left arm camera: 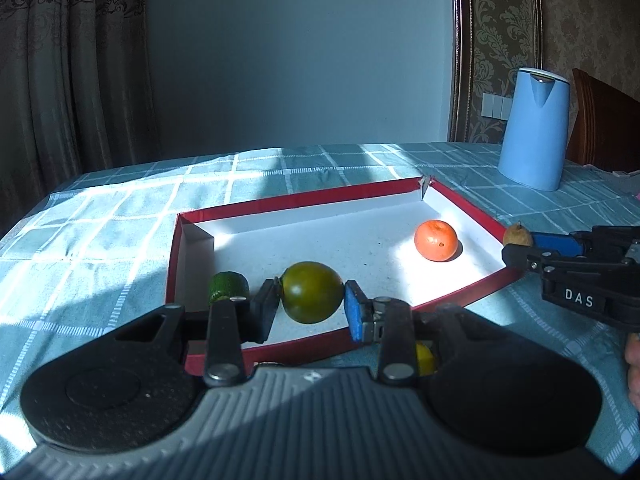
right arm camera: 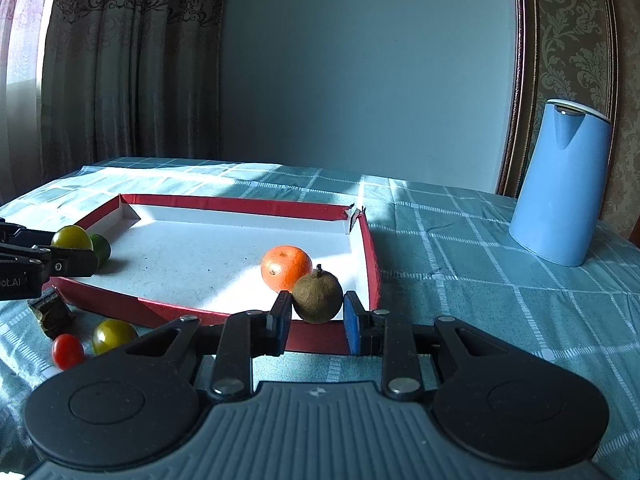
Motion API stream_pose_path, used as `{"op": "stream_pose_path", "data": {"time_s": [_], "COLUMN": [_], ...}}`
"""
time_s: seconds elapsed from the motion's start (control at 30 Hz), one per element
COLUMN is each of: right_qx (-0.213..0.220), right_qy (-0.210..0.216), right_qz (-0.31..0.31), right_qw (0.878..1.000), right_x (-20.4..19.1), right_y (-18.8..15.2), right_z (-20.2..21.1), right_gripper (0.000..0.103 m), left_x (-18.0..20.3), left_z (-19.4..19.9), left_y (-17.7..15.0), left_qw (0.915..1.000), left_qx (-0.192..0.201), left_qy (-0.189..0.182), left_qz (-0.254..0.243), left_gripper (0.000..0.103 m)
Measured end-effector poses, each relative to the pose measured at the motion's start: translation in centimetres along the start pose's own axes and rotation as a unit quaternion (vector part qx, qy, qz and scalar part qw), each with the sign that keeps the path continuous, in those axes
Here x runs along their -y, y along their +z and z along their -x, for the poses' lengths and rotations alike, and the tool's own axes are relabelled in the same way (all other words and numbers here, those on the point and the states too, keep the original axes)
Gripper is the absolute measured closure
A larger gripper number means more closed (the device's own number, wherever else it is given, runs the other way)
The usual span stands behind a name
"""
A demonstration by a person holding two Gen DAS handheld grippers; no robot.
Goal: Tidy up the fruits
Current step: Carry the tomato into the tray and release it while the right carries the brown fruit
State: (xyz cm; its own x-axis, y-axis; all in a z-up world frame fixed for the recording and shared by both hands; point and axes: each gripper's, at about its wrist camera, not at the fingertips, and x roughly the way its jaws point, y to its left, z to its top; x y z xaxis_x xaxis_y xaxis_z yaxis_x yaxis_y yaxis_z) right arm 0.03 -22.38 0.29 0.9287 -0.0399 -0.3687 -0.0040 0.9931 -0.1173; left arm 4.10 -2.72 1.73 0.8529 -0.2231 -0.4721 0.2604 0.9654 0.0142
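My left gripper [left arm camera: 310, 305] is shut on a green tomato [left arm camera: 311, 298] and holds it over the near left part of a red-rimmed white box [left arm camera: 280, 202]. A small green fruit [left arm camera: 228, 286] lies in the box just left of it, and an orange [left arm camera: 436, 240] lies at the box's right side. My right gripper [right arm camera: 316, 316] is shut on a brown round fruit [right arm camera: 317, 298] at the box's [right arm camera: 240, 202] near right corner, close in front of the orange [right arm camera: 286, 274]. In the right wrist view the left gripper [right arm camera: 74, 248] shows at the left with its tomato [right arm camera: 72, 238].
Outside the box's near edge lie a yellow-green tomato [right arm camera: 114, 336], a red cherry tomato [right arm camera: 68, 352] and a dark brown chunk [right arm camera: 52, 312]. A blue kettle [right arm camera: 560, 184] stands at the back right on the checked tablecloth [right arm camera: 480, 280]. Curtains and a wall are behind the table.
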Motion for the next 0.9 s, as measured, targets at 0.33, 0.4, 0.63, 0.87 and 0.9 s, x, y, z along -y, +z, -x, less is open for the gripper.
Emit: {"op": "stream_pose_path", "data": {"time_s": [0.33,0.4,0.63,0.87,0.9], "right_qx": [-0.019,-0.022,-0.019,-0.056,-0.062], "right_qy": [0.015,0.019,0.026,0.034,0.035], "right_qz": [-0.003,0.0,0.023,0.046,0.046], "right_qw": [1.0,1.0,0.999,0.997,0.996], "right_x": [-1.0,-1.5,-4.2,-6.6,-6.7], "right_y": [2.1,2.5,4.7,5.0,5.0], "right_z": [-3.2,-4.1,-7.3,-11.2,-11.5], "right_gripper": [0.076,0.076,0.076,0.076,0.076], "left_x": [-1.4,-1.5,-2.1,-2.9,-2.9], "left_z": [-5.1,-6.1,-8.7,-9.0,-9.1], "left_y": [2.2,2.4,3.0,3.2,3.2], "left_qw": [0.998,0.9974,0.9947,0.994,0.9937], "left_qx": [-0.021,-0.026,-0.042,-0.055,-0.057], "left_qy": [0.051,0.061,0.091,0.084,0.086], "left_qz": [0.03,0.027,0.024,0.044,0.044], "left_gripper": [0.07,0.07,0.07,0.07,0.07]}}
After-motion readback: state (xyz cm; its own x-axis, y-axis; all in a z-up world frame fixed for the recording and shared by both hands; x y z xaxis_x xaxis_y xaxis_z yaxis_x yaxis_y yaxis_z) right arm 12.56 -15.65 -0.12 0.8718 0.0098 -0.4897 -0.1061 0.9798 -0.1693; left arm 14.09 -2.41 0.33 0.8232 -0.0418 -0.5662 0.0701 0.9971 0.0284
